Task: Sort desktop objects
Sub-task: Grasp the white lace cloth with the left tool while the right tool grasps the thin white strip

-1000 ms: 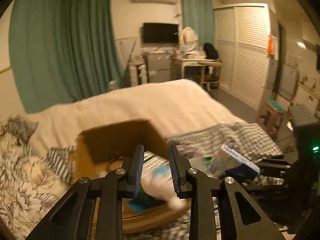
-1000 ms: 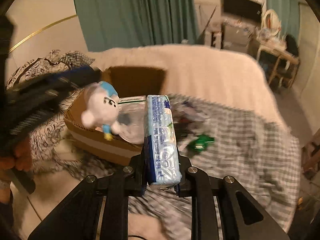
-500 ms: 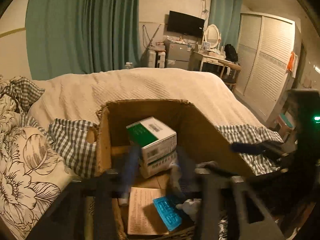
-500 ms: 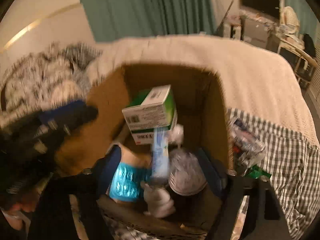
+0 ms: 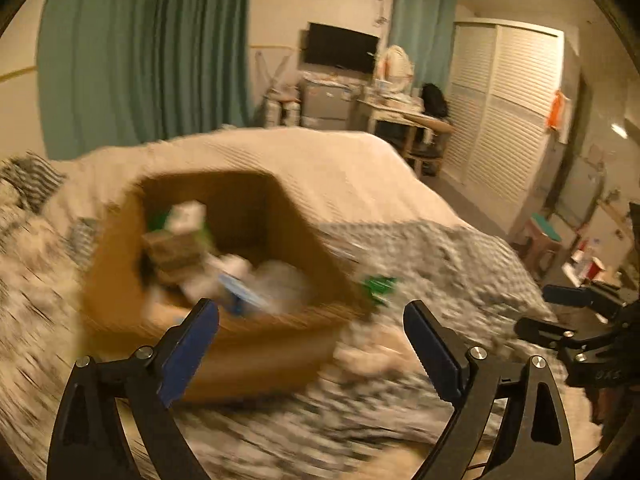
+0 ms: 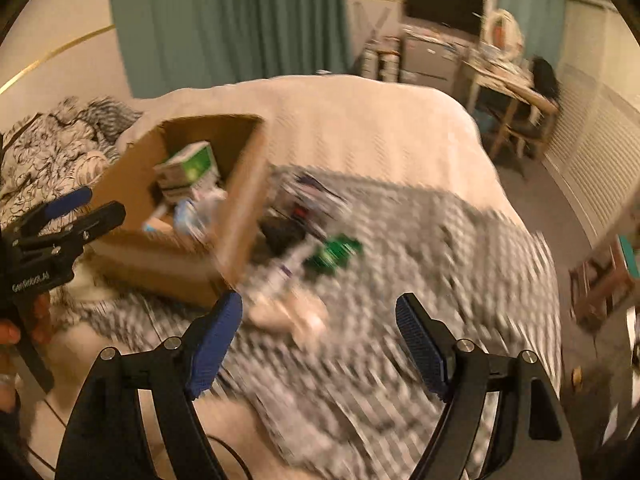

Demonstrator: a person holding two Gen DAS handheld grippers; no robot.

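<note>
A brown cardboard box (image 5: pixel 308 248) (image 6: pixel 244 196) stands on the checked blanket and holds a green and white carton (image 6: pixel 192 166), a blue packet and other blurred items. My left gripper (image 5: pixel 312 320) hangs in front of the box, its jaws still opening, with nothing between them. My right gripper (image 6: pixel 320 316) is open and empty over the blanket, to the right of the box. Loose things lie beside the box: a green packet (image 6: pixel 334 252) (image 5: pixel 378 284), a dark object (image 6: pixel 284 232) and a pale blurred item (image 6: pixel 288 312). Both views are smeared by motion.
A cream bedspread (image 6: pixel 360 120) covers the bed behind the box, with floral bedding (image 6: pixel 52 148) at the left. Teal curtains, a wall TV (image 5: pixel 340 48), a cluttered desk and white slatted wardrobe doors (image 5: pixel 512 120) stand beyond. A hand (image 6: pixel 12 332) holds the left gripper.
The right gripper let go of the tissue pack over the box and drew back to the right, open. The left gripper released the plush toy into the box, widened and pulled back.
</note>
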